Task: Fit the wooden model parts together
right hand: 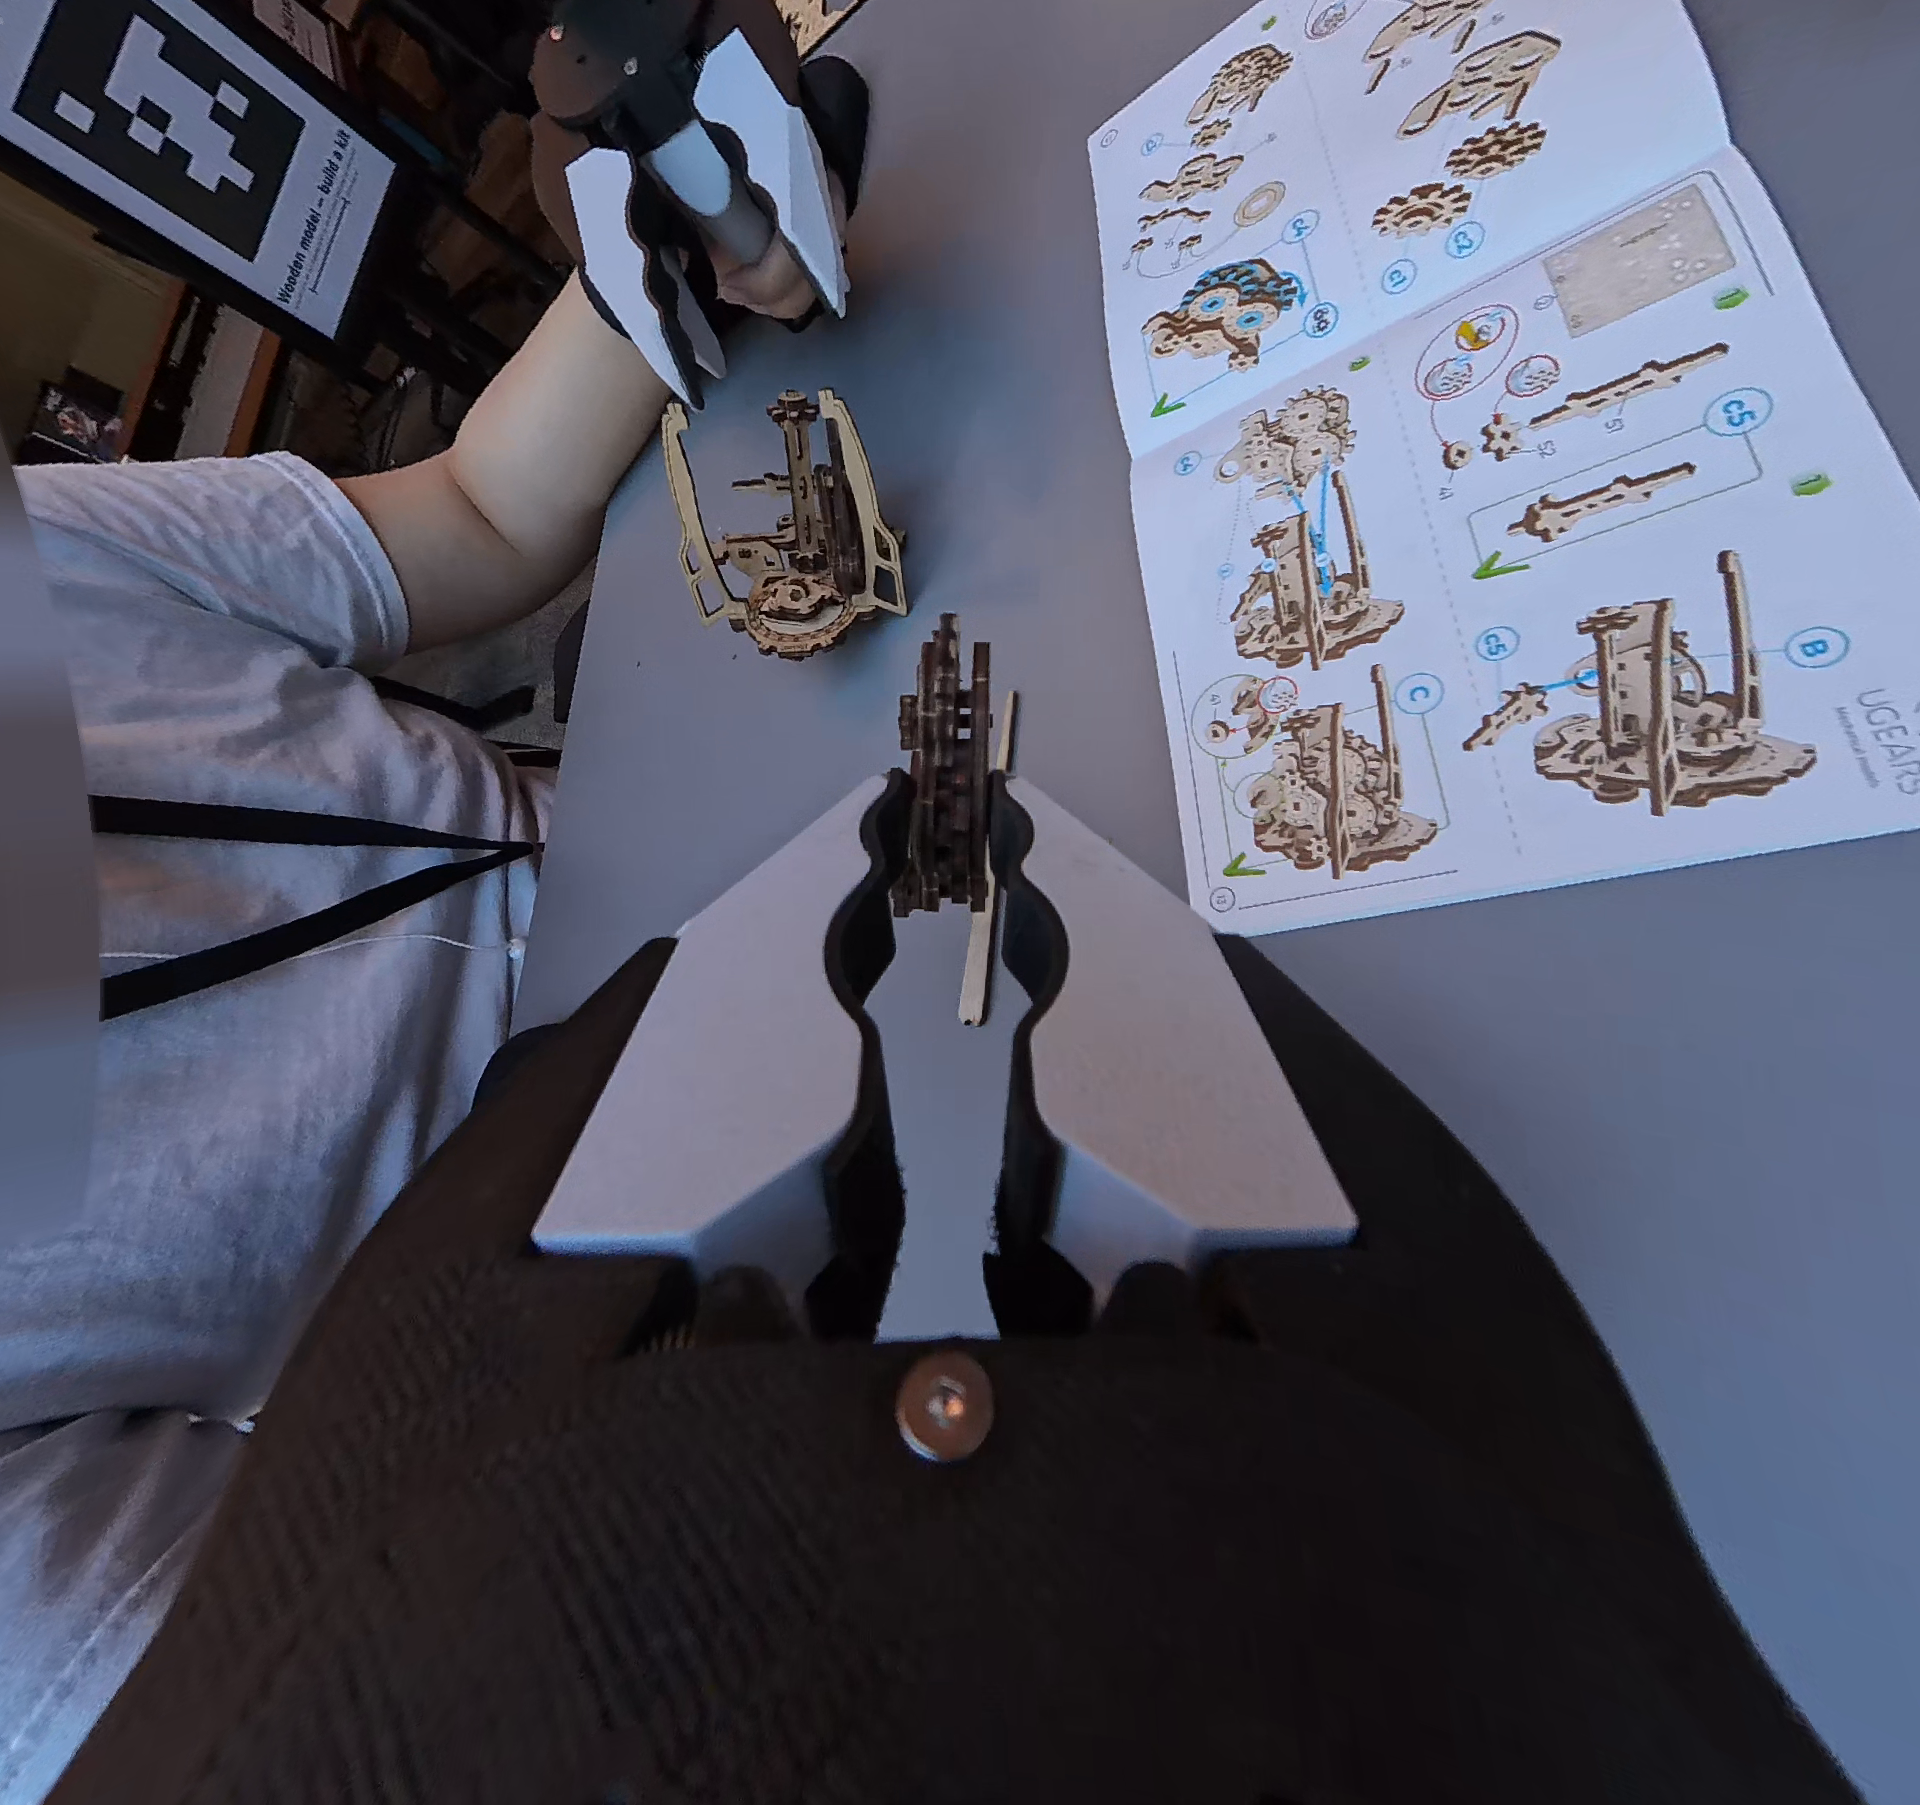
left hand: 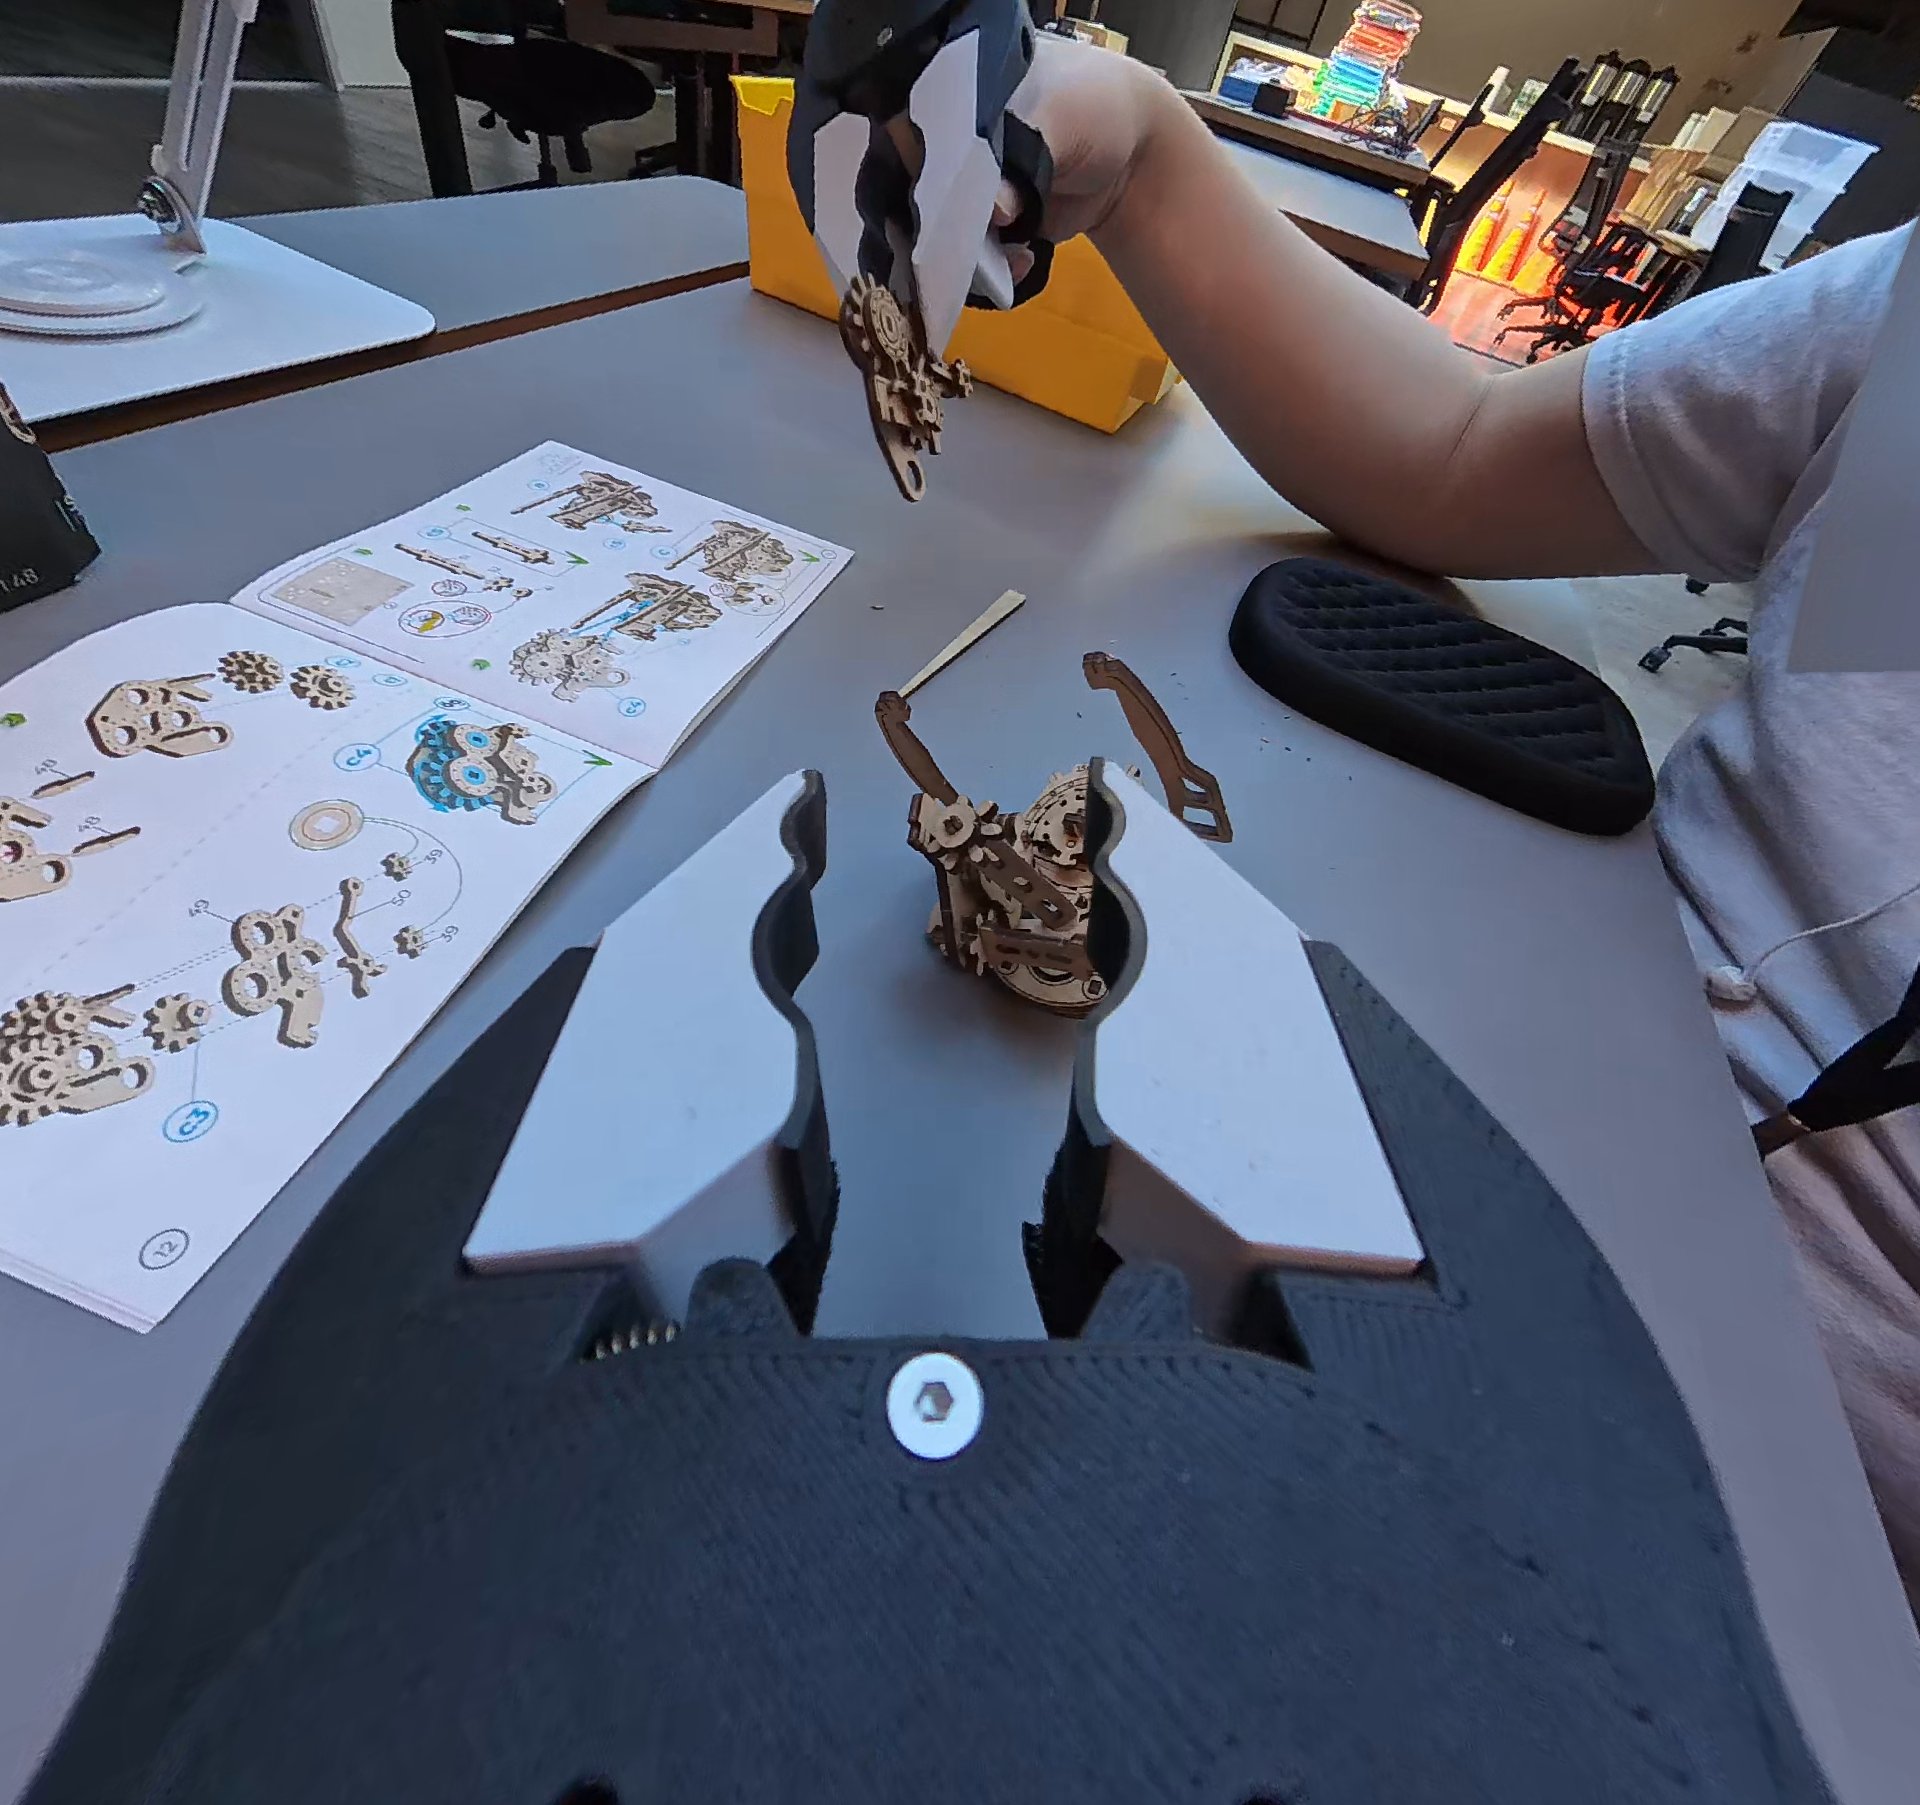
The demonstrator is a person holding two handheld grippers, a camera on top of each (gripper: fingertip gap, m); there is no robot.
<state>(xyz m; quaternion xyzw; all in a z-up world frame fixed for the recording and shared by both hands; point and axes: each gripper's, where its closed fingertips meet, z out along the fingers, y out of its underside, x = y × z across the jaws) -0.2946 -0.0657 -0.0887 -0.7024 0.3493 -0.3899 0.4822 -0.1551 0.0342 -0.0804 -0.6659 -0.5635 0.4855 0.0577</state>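
Note:
The partly built wooden model point(left hand: 1023, 893) stands on the grey table point(left hand: 623, 384), with two curved arms sticking up. My left gripper point(left hand: 956, 799) is open and empty, low over the table. The model sits just beyond its tips, close to the right finger point(left hand: 1195, 976). My right gripper point(right hand: 943, 799) is shut on a flat wooden gear assembly point(right hand: 945, 747). It holds the assembly in the air, above and beyond the model point(right hand: 790, 529). The left wrist view shows that gripper point(left hand: 914, 197) and the gear assembly point(left hand: 899, 373) hanging from it. The right wrist view shows the left gripper point(right hand: 764, 342) behind the model.
An open instruction booklet point(left hand: 343, 820) lies left of the model and also shows in the right wrist view point(right hand: 1455, 405). A yellow bin point(left hand: 1039, 342) stands at the back. A black mesh pad point(left hand: 1444, 685) lies under the person's arm point(left hand: 1299, 384). A thin wooden strip point(left hand: 966, 638) lies loose. A white stand base point(left hand: 156, 301) sits far left. One gripper's finger ends stand about 20 cm off the other's.

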